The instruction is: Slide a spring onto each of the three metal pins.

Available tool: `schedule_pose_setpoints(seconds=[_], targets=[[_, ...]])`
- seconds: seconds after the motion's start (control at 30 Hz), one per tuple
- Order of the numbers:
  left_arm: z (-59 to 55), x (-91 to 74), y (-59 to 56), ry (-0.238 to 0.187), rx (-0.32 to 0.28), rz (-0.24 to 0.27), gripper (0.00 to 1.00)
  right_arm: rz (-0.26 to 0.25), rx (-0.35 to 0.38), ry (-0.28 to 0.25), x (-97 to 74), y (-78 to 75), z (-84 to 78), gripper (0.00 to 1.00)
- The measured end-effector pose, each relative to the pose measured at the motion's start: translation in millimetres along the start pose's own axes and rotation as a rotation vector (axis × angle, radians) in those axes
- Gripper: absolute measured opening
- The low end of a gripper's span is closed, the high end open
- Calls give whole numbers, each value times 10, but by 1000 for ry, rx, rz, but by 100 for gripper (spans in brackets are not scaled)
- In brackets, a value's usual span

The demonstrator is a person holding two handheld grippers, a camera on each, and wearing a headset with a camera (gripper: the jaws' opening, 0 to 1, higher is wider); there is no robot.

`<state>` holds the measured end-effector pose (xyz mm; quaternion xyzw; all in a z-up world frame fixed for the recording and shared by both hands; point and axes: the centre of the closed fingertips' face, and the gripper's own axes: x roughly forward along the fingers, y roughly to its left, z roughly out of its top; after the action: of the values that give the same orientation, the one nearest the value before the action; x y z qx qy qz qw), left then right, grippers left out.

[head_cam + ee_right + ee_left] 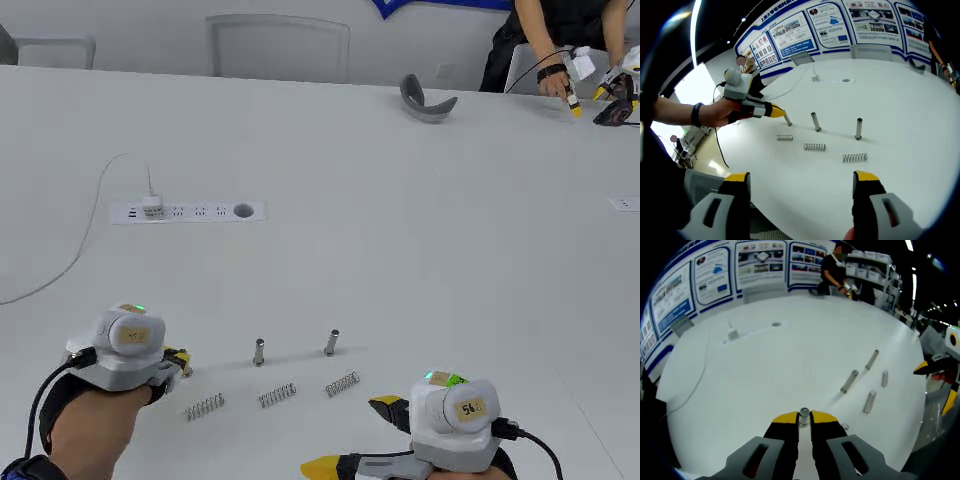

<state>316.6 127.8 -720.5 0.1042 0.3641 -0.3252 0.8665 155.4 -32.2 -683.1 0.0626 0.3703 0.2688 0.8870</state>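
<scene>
Two metal pins [259, 351] [331, 342] stand upright on the white table [400, 240]. The third pin [788, 119] stands at the left end of the row, and my left gripper [178, 362] [775, 111] is shut on it; its top shows between the yellow tips [803, 417]. Three springs [204, 406] [277, 394] [342, 383] lie flat in a row just in front of the pins. My right gripper [352, 435] [800, 177] hovers open, near the front edge right of the springs, holding nothing.
A white power strip [187, 212] with a plug and cable lies at mid-left. A grey curved object [427, 100] rests far back. Another person [560, 40] works with grippers at the far right corner. Chairs [278, 45] line the far edge.
</scene>
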Motion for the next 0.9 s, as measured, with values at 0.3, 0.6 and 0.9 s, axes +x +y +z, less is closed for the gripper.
schedule_pose_setpoints(seconds=[0.3, 0.6, 0.9], targets=[[-40, 14, 1, 11, -2, -8, 8, -1, 0, -2, 2, -10, 9, 85], [-45, 28, -7, 15, 0, -19, 9, -1, 3, -3, 4, -15, -2, 85], [-132, -3, -7, 32, -27, -30, 17, -1, 4, -2, 5, -17, -16, 85]])
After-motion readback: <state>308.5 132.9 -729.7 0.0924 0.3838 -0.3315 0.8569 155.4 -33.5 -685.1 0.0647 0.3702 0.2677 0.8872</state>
